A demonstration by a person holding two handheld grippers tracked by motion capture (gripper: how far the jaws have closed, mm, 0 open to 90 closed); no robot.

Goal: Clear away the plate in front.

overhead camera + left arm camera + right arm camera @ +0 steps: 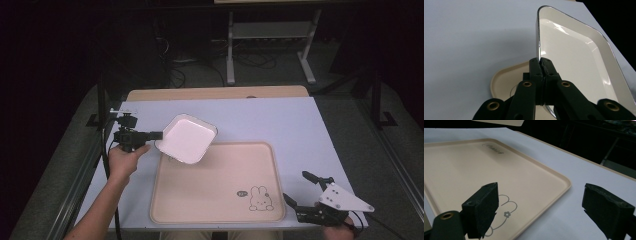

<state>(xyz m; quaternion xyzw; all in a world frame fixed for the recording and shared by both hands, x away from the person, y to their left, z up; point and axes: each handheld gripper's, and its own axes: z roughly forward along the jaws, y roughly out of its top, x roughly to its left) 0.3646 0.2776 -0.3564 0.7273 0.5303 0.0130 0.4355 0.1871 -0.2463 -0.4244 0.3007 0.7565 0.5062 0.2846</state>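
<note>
2 grippers | left gripper (159,135) fingers pinch white dish (187,138) rim, seemingly lifted | right gripper (301,186) fingers wide, empty

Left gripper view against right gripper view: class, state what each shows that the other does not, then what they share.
Left gripper view alone: the left gripper shut on the rim of a white square plate, held tilted above the table.

Right gripper view alone: the right gripper with jaws wide apart, nothing between them, and the rabbit drawing on the tray.

Both: the beige tray and the white table.
</note>
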